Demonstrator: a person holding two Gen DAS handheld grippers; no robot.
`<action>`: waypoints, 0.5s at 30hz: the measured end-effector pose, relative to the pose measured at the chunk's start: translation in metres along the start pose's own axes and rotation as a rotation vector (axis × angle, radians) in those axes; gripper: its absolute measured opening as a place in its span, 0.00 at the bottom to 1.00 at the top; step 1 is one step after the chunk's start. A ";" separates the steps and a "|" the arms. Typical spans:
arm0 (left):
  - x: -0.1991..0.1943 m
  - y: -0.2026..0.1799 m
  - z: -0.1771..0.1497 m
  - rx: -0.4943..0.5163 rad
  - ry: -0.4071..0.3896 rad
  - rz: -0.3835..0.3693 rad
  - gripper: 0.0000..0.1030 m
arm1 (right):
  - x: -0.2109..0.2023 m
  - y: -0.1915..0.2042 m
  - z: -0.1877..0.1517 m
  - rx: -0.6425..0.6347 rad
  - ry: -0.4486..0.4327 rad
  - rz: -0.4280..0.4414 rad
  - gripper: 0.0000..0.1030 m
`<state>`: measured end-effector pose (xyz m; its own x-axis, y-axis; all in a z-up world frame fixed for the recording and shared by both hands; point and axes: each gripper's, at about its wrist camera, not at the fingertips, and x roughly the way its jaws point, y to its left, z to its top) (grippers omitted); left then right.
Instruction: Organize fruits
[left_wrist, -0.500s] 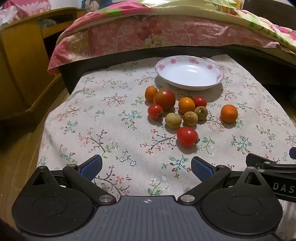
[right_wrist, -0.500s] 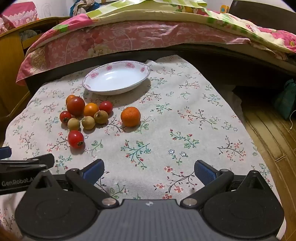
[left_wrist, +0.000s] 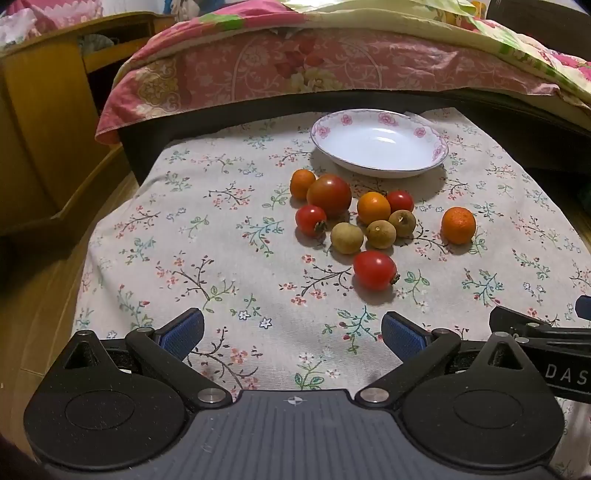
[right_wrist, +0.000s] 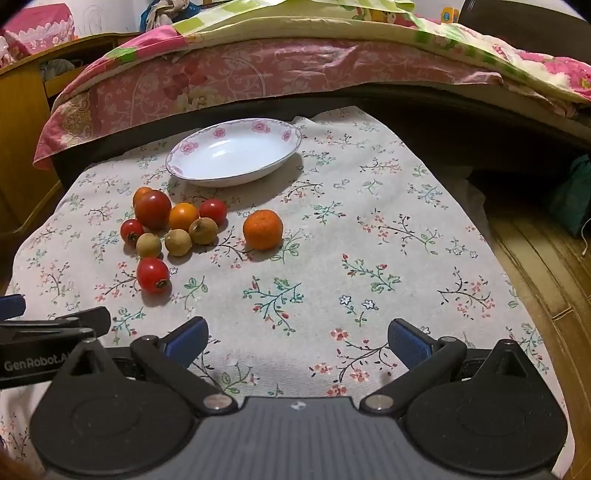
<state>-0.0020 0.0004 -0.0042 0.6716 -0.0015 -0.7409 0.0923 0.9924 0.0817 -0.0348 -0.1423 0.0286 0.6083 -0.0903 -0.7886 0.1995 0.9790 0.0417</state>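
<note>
Red, soft tomato (left_wrist: 373, 270) at twelve o'clock of the wide-open left gripper (left_wrist: 291, 334) likely bruises; pinch its sides gently.

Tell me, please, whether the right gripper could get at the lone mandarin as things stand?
Probably yes: the right gripper is open and empty, the mandarin sits apart from the other fruit, and only bare tablecloth lies between.

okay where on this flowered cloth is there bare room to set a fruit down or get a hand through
The plate is empty. The cloth is bare right of the lone orange, out to its right edge, and in front of both open grippers. It is also bare left of the fruit cluster in the left view. That cluster, below the plate, is tightly packed.
</note>
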 end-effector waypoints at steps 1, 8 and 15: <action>0.000 0.001 0.003 -0.002 0.004 -0.001 1.00 | 0.000 0.000 -0.001 0.000 0.000 0.000 1.00; 0.000 0.001 0.003 -0.002 0.005 -0.003 1.00 | 0.000 0.000 0.000 0.002 0.003 0.001 1.00; 0.000 0.002 0.002 -0.002 0.004 -0.002 1.00 | 0.001 0.001 -0.001 0.002 0.004 0.002 1.00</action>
<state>-0.0005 0.0018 -0.0030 0.6685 -0.0031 -0.7437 0.0919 0.9927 0.0785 -0.0350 -0.1410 0.0275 0.6053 -0.0880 -0.7911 0.1997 0.9789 0.0439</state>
